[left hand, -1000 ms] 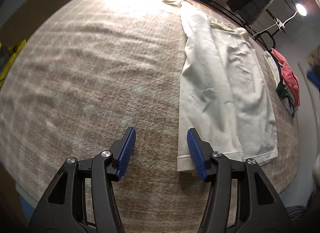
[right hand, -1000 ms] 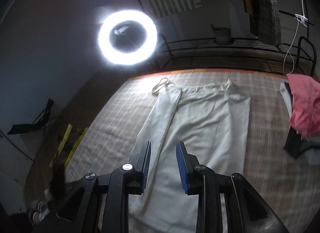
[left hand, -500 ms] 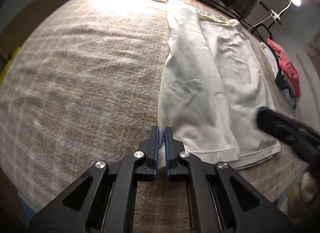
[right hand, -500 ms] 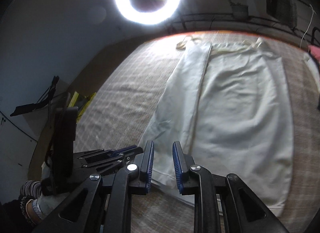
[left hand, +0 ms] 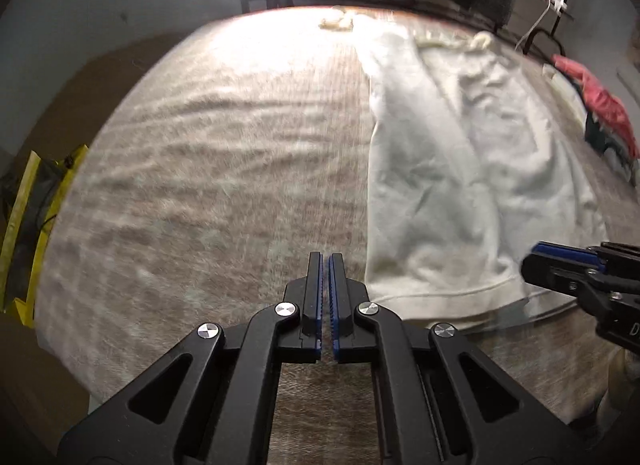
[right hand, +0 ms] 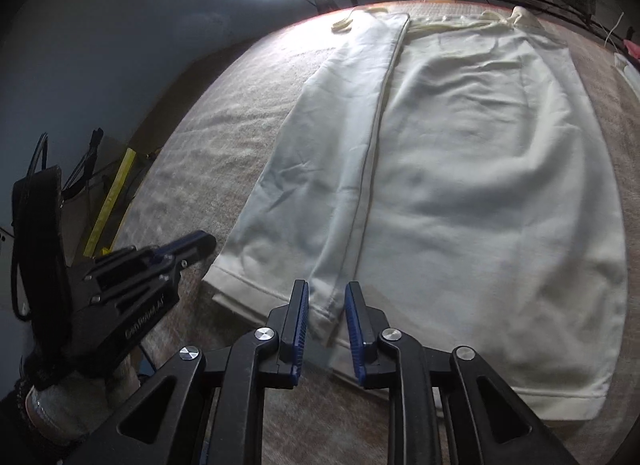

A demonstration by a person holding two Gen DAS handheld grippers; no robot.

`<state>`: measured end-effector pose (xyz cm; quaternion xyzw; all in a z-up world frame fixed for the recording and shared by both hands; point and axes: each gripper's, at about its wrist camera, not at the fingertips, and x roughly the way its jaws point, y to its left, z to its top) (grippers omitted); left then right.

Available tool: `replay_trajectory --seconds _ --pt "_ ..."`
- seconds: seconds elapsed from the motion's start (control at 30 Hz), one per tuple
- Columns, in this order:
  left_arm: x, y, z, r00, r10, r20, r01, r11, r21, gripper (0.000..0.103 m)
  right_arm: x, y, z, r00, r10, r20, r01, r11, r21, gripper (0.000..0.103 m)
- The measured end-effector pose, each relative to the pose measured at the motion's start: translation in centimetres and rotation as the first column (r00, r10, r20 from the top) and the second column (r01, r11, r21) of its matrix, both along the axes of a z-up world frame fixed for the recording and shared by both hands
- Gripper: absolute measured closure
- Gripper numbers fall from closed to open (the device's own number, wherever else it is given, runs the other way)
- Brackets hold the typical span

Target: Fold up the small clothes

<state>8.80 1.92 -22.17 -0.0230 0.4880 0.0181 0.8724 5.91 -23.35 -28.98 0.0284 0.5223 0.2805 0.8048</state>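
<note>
While the left gripper [left hand: 325, 297] hangs over bare covering with its jaws pressed together on nothing, the right gripper [right hand: 326, 325] sits at the near hem of the white garment [right hand: 460, 185] with its jaws parted by a narrow gap. Whether the hem's folded edge lies between the fingertips or below them cannot be told. In the left wrist view the right gripper shows from the side, at the garment's near right corner.

The garment lies flat on the woven bed covering [left hand: 200, 169], lengthwise from near edge to far edge. Its left side panel [right hand: 320, 137] is already folded inward along a straight seam. Judged from this, one lengthwise fold is done; the opposite side and the crosswise folds remain.

A pink garment [left hand: 600, 101] lies on a small heap at the far right edge. No containers are visible.
</note>
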Motion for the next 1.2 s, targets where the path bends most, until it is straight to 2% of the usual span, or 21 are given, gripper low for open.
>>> replay_trajectory --seconds 0.17,0.3,0.37,0.6,0.77,0.83,1.03,1.1,1.17,1.2 --pt "-0.9 -1.1 2.9 0.994 -0.035 0.106 0.043 0.996 -0.078 0.100 -0.7 -3.4 2.5 0.995 -0.044 0.086 0.042 0.999 0.024 0.072" --pt "-1.2 -4.2 4.4 0.981 -0.106 0.163 0.123 0.988 -0.095 0.100 -0.7 -7.3 4.4 0.984 -0.110 0.137 0.105 0.993 0.045 0.070" --pt "-1.2 -6.5 4.9 0.970 -0.172 0.173 0.189 0.978 -0.085 0.100 -0.6 -9.4 5.1 0.976 -0.151 0.154 0.144 0.988 0.057 0.070" --pt "-1.5 -14.2 4.6 0.930 -0.336 0.152 0.348 0.935 -0.061 0.100 0.3 -16.7 6.9 0.944 -0.279 0.179 0.264 0.959 0.104 0.068" --pt "-2.1 -19.2 3.8 0.889 -0.440 0.131 0.452 0.888 -0.083 0.100 0.6 -20.7 8.5 0.922 -0.324 0.211 0.305 0.945 0.117 0.062" --pt "-2.2 -21.2 3.0 0.871 -0.480 0.108 0.490 0.865 -0.109 0.100 0.9 -22.3 8.9 0.919 -0.333 0.210 0.311 0.941 0.131 0.062" --pt "-3.3 -25.1 1.0 0.820 -0.568 0.068 0.572 0.814 -0.103 0.100 2.5 -26.3 8.9 0.905 -0.385 0.183 0.357 0.919 0.167 0.062" --pt "-3.4 -26.1 0.4 0.811 -0.583 0.051 0.585 0.805 -0.103 0.093 3.3 -27.3 8.8 0.902 -0.398 0.168 0.368 0.912 0.181 0.062" --pt "-3.4 -26.6 0.2 0.810 -0.584 0.050 0.586 0.804 -0.103 0.067 4.1 -27.9 8.7 0.901 -0.404 0.159 0.373 0.908 0.194 0.062" --pt "-3.4 -26.7 0.2 0.813 -0.580 0.057 0.583 0.806 -0.104 0.064 4.6 -28.0 8.6 0.902 -0.405 0.152 0.372 0.905 0.205 0.062"
